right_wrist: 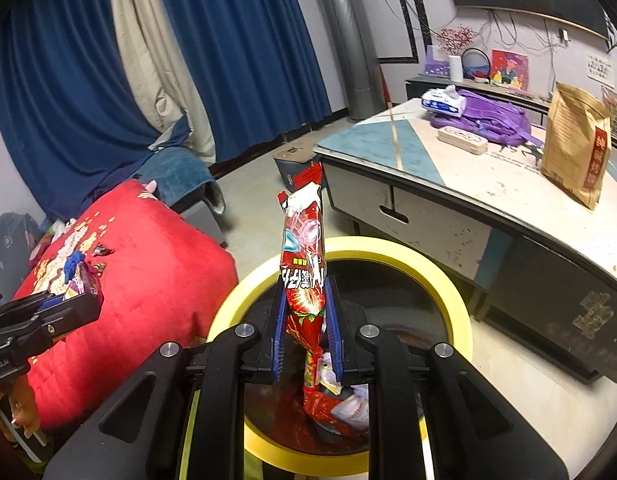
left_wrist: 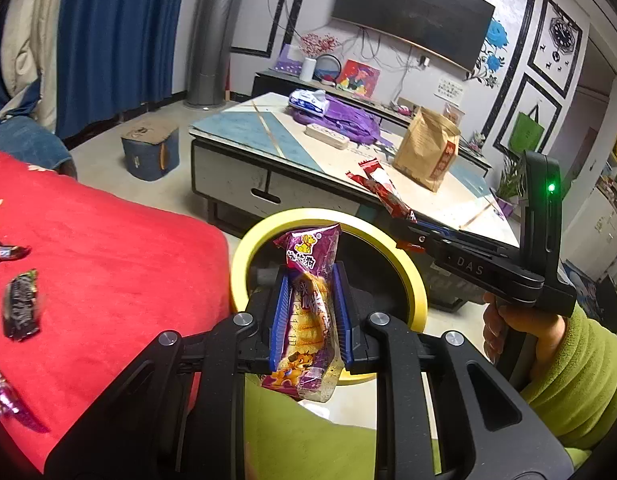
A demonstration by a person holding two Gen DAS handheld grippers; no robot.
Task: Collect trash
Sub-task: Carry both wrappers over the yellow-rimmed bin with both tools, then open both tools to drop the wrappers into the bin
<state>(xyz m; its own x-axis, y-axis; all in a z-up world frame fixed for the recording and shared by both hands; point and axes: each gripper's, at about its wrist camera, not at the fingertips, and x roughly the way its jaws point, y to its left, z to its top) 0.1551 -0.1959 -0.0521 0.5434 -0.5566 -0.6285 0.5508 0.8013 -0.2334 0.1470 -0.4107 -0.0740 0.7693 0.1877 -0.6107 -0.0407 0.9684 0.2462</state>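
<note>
My left gripper is shut on a purple snack wrapper with a dog picture, held upright in front of the yellow-rimmed trash bin. My right gripper is shut on a red snack wrapper, over the bin's opening, where more trash lies inside. In the left wrist view the right gripper and its red wrapper hang over the bin's far rim. More wrappers lie on the red cover: a dark one, a small one and a purple one.
A low coffee table stands right behind the bin, bearing a brown paper bag, a purple backpack and a tissue pack. A blue box sits on the floor. A hand in a green sleeve holds the right gripper.
</note>
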